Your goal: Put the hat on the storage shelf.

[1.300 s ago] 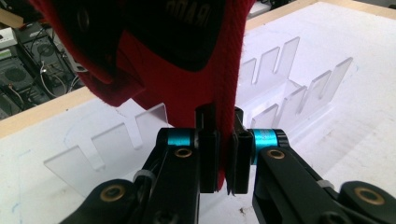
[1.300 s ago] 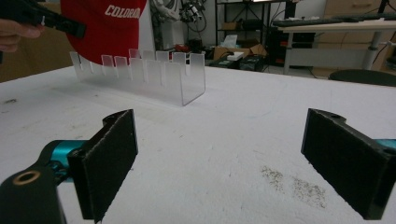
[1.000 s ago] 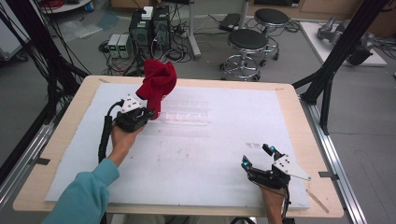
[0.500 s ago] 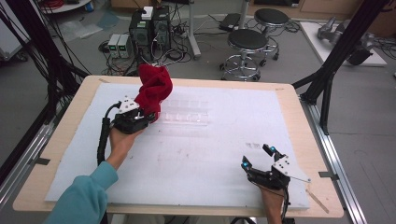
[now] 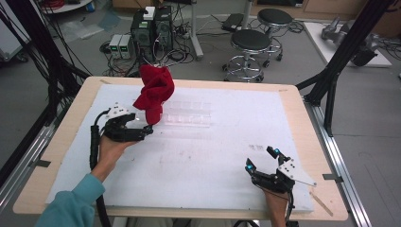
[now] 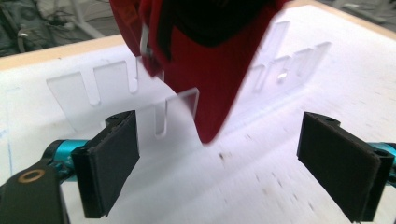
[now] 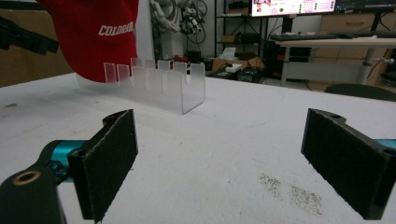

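Observation:
A red cap (image 5: 153, 92) sits draped over the left end of a clear slotted acrylic rack (image 5: 187, 116) on the white table sheet (image 5: 213, 156). My left gripper (image 5: 147, 131) is just in front of the cap, open. In the left gripper view the cap (image 6: 210, 56) hangs over the rack (image 6: 88, 88), beyond my wide-apart left gripper (image 6: 219, 154), touching neither pad. My right gripper (image 5: 260, 159) rests open near the front right of the sheet. The right gripper view has nothing between the pads of that gripper (image 7: 219, 158), with the rack (image 7: 159, 84) and the cap (image 7: 93, 37) farther off.
The wooden table edge (image 5: 302, 118) frames the sheet. Behind the table stand two stools (image 5: 253, 45) and computer boxes (image 5: 151, 28) on the floor. Black frame posts (image 5: 340, 61) rise at the right and left sides.
My left gripper has drawn back a little toward the person and away from the cap. The cap has settled slightly lower and to the left on the rack. The right gripper has not moved.

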The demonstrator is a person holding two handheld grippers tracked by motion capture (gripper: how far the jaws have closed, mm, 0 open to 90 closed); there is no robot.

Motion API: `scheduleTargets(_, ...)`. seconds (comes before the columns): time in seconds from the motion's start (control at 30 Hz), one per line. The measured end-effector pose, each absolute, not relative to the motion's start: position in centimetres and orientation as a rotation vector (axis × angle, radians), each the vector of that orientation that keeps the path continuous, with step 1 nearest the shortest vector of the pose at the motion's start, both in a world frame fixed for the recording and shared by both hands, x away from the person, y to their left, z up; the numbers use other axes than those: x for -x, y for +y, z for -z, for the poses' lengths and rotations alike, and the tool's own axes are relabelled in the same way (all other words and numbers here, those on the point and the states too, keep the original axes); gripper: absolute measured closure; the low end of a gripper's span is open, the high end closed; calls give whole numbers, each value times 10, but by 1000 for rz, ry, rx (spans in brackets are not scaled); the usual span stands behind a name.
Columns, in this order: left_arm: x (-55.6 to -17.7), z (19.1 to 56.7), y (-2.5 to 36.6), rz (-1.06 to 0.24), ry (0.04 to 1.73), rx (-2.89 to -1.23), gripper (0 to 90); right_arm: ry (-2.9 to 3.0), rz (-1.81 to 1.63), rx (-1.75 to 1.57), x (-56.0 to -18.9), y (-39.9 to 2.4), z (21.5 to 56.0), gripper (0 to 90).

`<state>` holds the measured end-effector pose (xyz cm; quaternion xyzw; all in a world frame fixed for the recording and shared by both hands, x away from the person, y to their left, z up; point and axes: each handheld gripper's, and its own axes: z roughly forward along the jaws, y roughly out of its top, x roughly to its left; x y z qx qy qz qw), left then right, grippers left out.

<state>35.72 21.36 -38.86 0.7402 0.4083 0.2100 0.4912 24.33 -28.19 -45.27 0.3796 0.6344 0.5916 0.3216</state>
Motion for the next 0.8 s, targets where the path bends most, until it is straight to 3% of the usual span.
scheduleTargets(0.33, -314, 405, 256, -514, 861, -1807, 135, 1661, -1564, -983, -242, -282, 453, 97)
scheduleTargets(0.5, -284, 425, 282, -549, 831, -1713, 138, 1665, -1555, -983, -243, -281, 453, 97)
scheduleTargets(0.8, -263, 436, 294, -561, 807, -1661, 139, 1656, -1545, -999, -242, -281, 453, 97)
